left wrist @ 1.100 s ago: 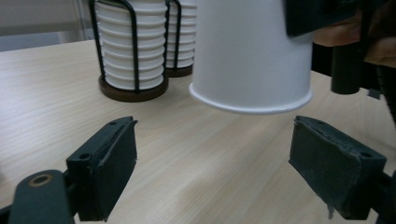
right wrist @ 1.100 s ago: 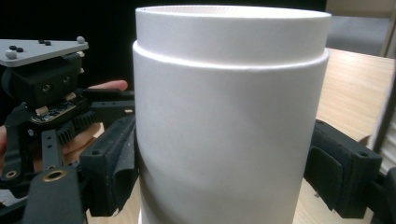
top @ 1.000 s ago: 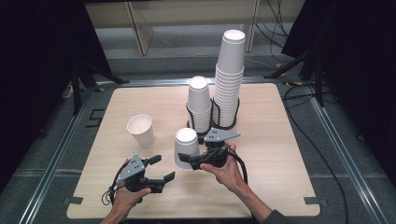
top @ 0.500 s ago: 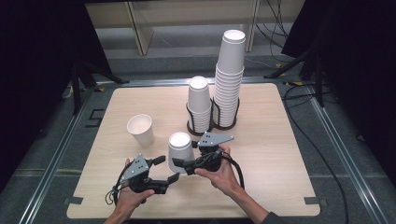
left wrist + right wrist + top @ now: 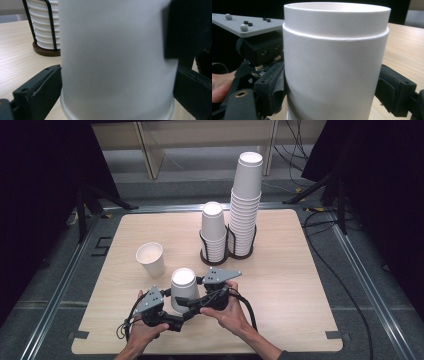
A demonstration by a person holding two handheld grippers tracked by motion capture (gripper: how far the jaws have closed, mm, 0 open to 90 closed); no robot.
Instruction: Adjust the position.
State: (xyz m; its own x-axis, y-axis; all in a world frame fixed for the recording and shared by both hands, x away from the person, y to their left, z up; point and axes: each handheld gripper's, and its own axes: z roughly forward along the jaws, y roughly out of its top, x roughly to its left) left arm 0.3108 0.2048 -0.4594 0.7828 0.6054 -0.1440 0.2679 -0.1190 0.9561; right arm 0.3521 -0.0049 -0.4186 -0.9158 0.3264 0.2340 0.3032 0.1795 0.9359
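White paper, upside down: the inverted cup (image 5: 183,290) stands at the near middle of the desk (image 5: 290,285), its base up, between the two grippers. The right gripper (image 5: 192,304) comes in from the right side of the cup, and in the right gripper view its fingers (image 5: 270,86) sit against both flanks of the cup (image 5: 334,65), so it has hold of the cup low on its wall. The left gripper (image 5: 170,317) lies just to the near left. Its jaws have just been opening, and in the left gripper view the cup (image 5: 117,60) stands between its fingers (image 5: 41,87), which are spread wide on either side of the rim; whether they touch the wall I cannot tell, though they look to be loose beside it.

An upright cup (image 5: 150,259) stands alone to the far left of the inverted one, mouth up, apart from it. Farther back, near the middle of the desk, a black wire rack (image 5: 227,251) holds two piles of inverted cups: a short stack (image 5: 213,231) on the left and a tall stack (image 5: 246,202) on the right, touching side by side.
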